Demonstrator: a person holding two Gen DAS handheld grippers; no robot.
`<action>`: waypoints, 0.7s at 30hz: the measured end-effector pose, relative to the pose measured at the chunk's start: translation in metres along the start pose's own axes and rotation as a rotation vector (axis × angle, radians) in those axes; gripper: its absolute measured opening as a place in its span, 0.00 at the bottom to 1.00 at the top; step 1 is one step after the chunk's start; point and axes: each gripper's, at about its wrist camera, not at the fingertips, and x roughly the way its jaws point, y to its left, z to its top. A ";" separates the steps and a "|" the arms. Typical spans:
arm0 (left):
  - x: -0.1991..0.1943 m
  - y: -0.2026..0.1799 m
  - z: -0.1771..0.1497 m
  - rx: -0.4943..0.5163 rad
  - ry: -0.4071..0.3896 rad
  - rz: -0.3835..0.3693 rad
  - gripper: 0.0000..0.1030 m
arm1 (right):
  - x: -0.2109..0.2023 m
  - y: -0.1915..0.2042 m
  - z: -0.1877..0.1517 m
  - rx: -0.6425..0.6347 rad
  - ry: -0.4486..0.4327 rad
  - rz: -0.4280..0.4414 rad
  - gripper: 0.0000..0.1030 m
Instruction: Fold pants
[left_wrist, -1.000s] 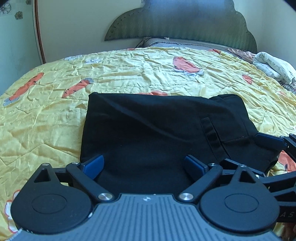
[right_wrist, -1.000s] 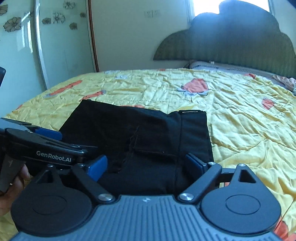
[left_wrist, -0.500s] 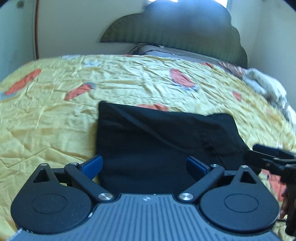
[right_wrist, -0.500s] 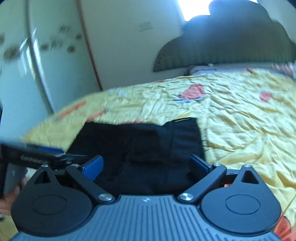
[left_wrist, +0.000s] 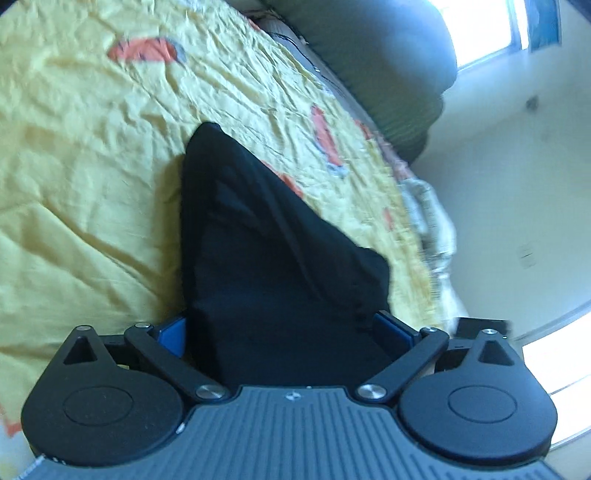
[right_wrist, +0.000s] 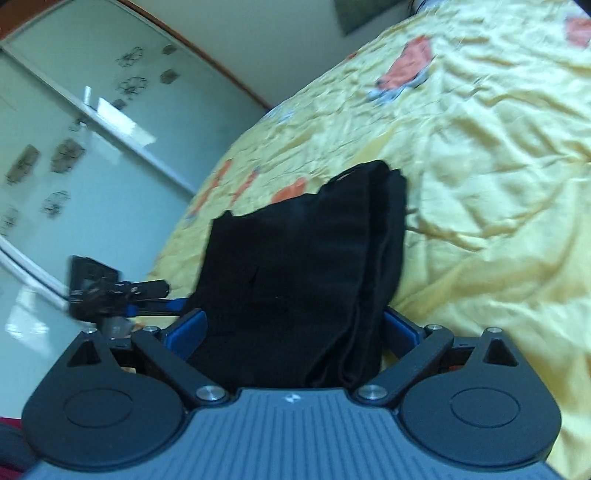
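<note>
On the yellow bed cover we see, from our left gripper, its jaws wide around the folded black pants, and from our right gripper, jaws wide around those pants too.

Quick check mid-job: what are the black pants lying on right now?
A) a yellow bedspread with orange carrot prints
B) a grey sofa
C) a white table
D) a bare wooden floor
A: the folded black pants lie on the wrinkled yellow bedspread with orange prints, in both wrist views.
</note>
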 end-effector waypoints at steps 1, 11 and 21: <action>0.001 0.003 0.001 -0.016 -0.004 -0.021 0.95 | 0.003 -0.004 0.004 0.011 0.011 0.036 0.97; 0.011 0.001 0.002 -0.012 -0.041 0.084 0.35 | 0.023 -0.014 0.020 0.052 -0.016 -0.033 0.35; -0.014 -0.029 -0.006 0.156 -0.169 0.175 0.15 | 0.018 0.021 0.013 -0.004 -0.109 -0.100 0.27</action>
